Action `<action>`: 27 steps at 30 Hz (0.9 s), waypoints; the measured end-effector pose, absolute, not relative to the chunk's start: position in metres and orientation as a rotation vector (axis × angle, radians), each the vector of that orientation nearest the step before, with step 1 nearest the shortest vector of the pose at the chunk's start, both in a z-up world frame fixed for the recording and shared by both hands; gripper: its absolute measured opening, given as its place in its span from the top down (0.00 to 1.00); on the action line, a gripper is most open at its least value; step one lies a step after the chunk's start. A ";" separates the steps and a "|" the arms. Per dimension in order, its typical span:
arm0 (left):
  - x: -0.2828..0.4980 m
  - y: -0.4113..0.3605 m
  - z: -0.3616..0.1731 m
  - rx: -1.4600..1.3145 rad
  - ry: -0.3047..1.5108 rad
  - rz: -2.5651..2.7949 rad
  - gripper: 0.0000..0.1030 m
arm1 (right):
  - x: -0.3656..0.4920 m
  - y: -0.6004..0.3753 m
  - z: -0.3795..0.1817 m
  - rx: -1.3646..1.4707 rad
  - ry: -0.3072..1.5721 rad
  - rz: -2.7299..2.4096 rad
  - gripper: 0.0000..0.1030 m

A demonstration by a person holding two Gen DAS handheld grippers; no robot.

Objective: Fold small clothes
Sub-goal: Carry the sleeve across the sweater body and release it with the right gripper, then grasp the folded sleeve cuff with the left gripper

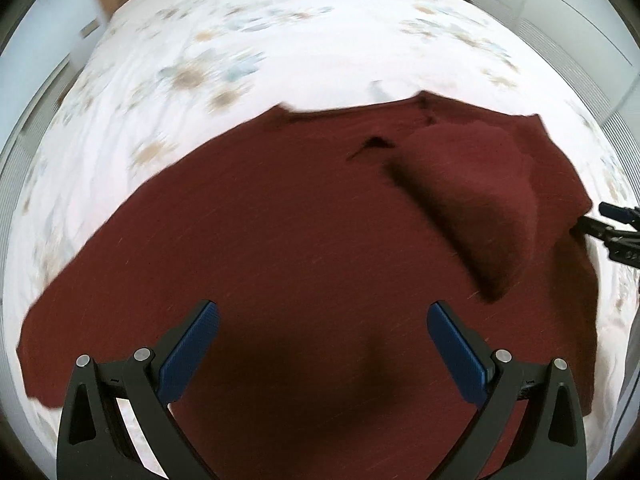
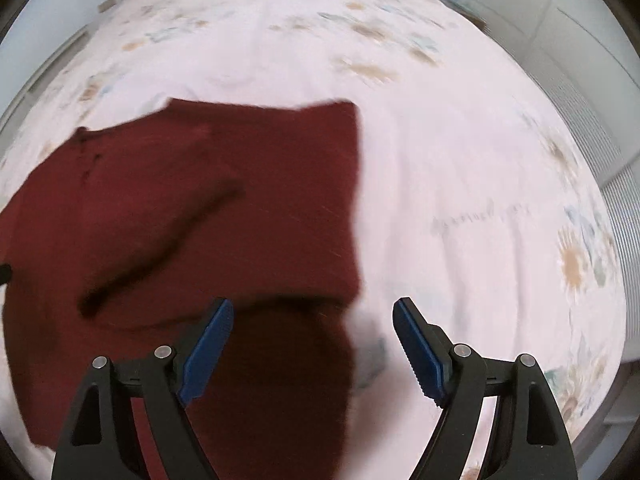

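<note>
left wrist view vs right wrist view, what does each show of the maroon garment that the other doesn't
Only the left wrist view shows the maroon garment's whole spread, including its left sleeve end, with the right gripper at its right edge.

Only the right wrist view shows the garment's straight right edge, the broad bare stretch of floral bedsheet beyond it and the right gripper's open jaws.

Both show the sleeve folded across the body and the bed's far end.

The garment (image 1: 280,240) is showing a plain dark maroon. The bedspread (image 1: 200,60) is showing pale pink-white with a faded tan and blue-grey flower print. Each claw is showing black arms and blue pads (image 2: 208,352).
</note>
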State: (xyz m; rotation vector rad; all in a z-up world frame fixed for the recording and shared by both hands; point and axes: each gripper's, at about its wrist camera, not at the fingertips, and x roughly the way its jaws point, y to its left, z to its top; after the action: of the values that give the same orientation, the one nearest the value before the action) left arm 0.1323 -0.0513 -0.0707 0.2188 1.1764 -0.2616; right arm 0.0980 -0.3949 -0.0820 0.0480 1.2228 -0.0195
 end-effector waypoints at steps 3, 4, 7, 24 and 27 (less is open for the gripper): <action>0.139 -0.082 -0.069 0.264 1.159 -0.303 0.01 | 0.096 -0.405 -0.093 0.079 1.242 -0.029 0.19; 0.142 -0.095 -0.069 0.284 1.150 -0.315 0.01 | 0.096 -0.406 -0.096 0.085 1.246 -0.026 0.19; 0.147 -0.129 -0.067 0.327 1.115 -0.356 0.01 | 0.096 -0.411 -0.100 0.107 1.245 -0.014 0.19; 0.185 -0.241 -0.138 0.506 1.198 -0.429 0.01 | 0.103 -0.409 -0.121 0.100 1.265 0.000 0.19; 0.190 -0.240 -0.146 0.520 1.204 -0.423 0.05 | 0.108 -0.407 -0.121 0.098 1.268 -0.001 0.19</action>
State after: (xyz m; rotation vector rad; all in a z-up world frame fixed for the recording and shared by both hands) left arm 0.1902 -0.2404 -0.1456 0.5202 1.2040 -0.4227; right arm 0.1081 -0.4072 -0.1215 0.0980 1.2681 -0.0009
